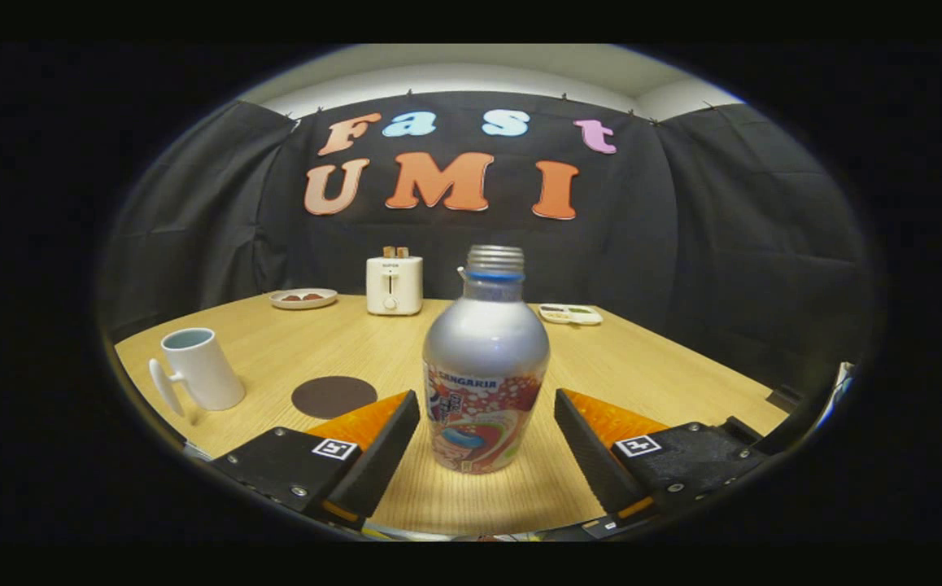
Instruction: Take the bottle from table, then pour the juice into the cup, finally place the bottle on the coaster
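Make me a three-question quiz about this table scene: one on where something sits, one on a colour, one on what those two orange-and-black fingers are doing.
1. Where is the round dark brown coaster?
A. Between the white ceramic cup and the silver bottle with the colourful label
B. Behind the white toaster
C. Under the bottle

2. What colour is the ring round the bottle's neck?
A. Red
B. Blue
C. Green

3. What state is the gripper in?
A. Shut on the bottle
B. Shut on nothing
C. Open, a finger on each side of the bottle

Answers: 1 A, the coaster lies on the wooden table between them. 2 B, the ring is blue. 3 C, gaps show between both fingers and the bottle.
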The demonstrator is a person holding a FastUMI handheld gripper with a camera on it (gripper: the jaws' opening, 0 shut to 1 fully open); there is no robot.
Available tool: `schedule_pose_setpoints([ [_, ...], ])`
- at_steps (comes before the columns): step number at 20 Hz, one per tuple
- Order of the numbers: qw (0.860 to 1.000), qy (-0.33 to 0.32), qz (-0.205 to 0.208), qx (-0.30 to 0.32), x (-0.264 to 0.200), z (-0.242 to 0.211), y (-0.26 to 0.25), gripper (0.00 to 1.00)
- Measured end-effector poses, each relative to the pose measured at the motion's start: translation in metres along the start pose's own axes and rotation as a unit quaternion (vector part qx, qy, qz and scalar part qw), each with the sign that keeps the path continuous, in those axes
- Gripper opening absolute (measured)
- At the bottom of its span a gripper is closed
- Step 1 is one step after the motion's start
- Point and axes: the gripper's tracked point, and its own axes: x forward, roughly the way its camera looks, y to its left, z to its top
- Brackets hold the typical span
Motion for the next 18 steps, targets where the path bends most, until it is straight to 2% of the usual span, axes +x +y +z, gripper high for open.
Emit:
schedule_pose_setpoints([
  [5, 1.0, 0.013, 0.007, 0.023, 0.007, -0.008, 0.001, 0.98],
  [10, 0.999, 0.017, 0.016, 0.025, 0.009, -0.009, 0.007, 0.81],
  [18, 1.0, 0.023, 0.002, 0.012, -0.004, -0.001, 0.003, 0.78],
])
